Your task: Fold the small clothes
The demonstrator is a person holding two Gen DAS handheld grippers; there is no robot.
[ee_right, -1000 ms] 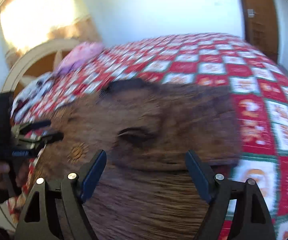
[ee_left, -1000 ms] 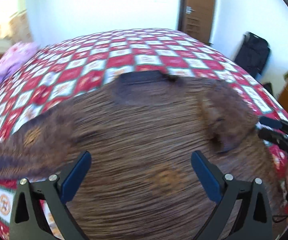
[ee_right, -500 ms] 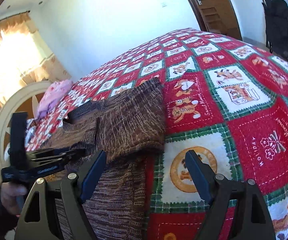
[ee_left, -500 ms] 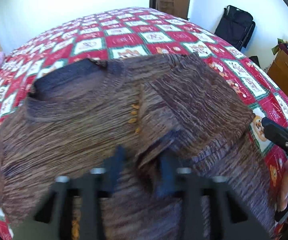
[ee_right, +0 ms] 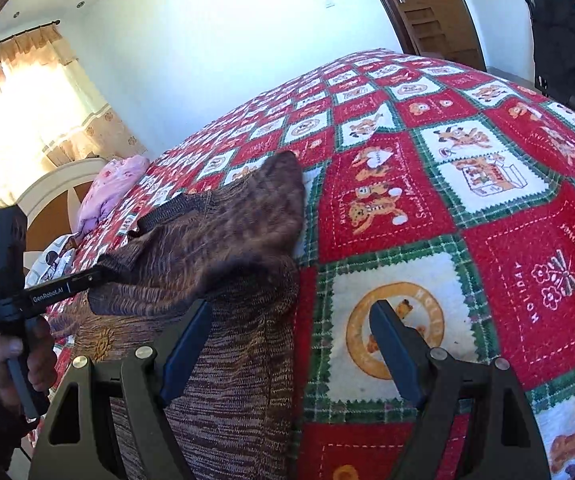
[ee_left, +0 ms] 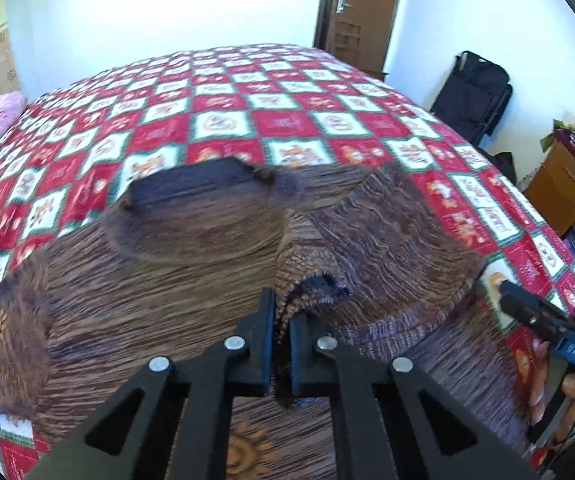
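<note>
A brown striped knit sweater [ee_left: 167,280] lies spread on the bed, dark collar at the far side. Its right sleeve [ee_left: 387,248] is folded across the chest. My left gripper [ee_left: 282,344] is shut on the cuff edge of that sleeve, just above the sweater's body. In the right wrist view the sweater [ee_right: 223,240] fills the left half. My right gripper [ee_right: 291,344] is open and empty, straddling the sweater's right edge over the quilt. The right gripper also shows at the left wrist view's right edge [ee_left: 527,308].
The bed carries a red, white and green patchwork quilt [ee_left: 287,120]. A pink garment [ee_right: 111,188] lies near the headboard. A wooden door [ee_left: 363,12], a black bag [ee_left: 475,96] and a wooden cabinet [ee_left: 559,192] stand beyond the bed.
My left gripper went from open to shut on the sleeve cuff. My right gripper moved off the sweater to its right edge and stayed open.
</note>
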